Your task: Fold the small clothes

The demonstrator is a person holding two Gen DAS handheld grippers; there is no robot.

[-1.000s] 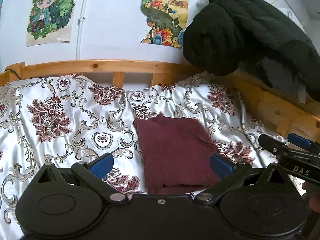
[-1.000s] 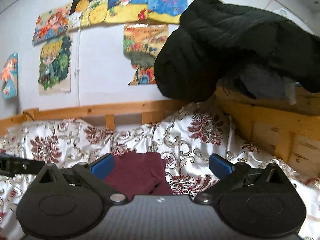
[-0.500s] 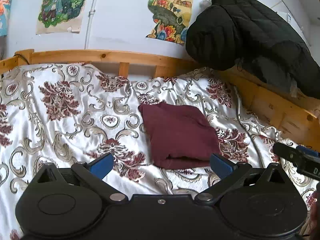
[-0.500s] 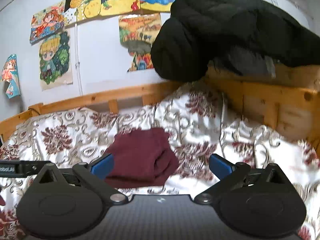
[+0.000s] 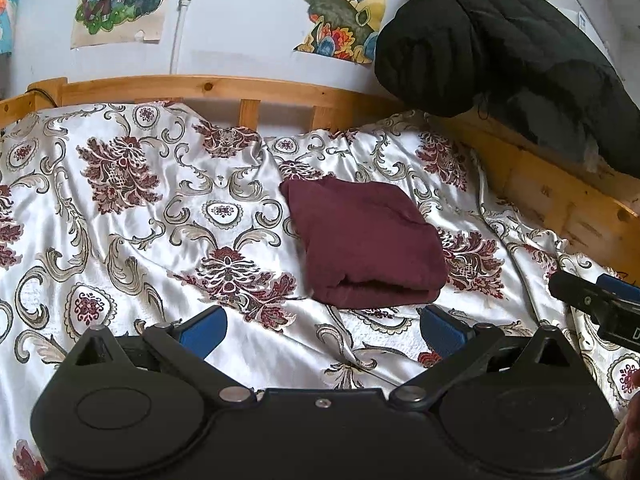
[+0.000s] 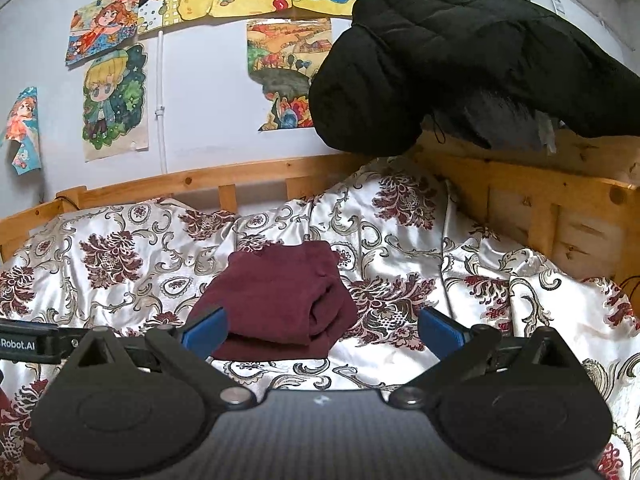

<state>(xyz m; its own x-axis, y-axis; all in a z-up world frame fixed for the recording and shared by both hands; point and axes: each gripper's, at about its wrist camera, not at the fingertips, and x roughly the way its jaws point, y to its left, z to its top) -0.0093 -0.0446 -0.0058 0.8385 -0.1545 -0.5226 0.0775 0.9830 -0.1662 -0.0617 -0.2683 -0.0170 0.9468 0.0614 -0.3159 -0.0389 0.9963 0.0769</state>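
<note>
Folded garment (image 5: 362, 244) lying on the bedspread (image 5: 120, 216), ahead of the left claw (image 5: 322, 330) and slightly to its right. From the right claw (image 6: 320, 330), the same garment (image 6: 280, 300) sits ahead and to the left, near that claw's left finger (image 6: 204, 330). Beyond it runs the bed rail (image 6: 224, 178), with the wall (image 6: 200, 80) and its posters (image 6: 114, 100) behind. A coat (image 6: 460, 52) is draped over the side rail (image 6: 560, 208), ahead and right.
</note>
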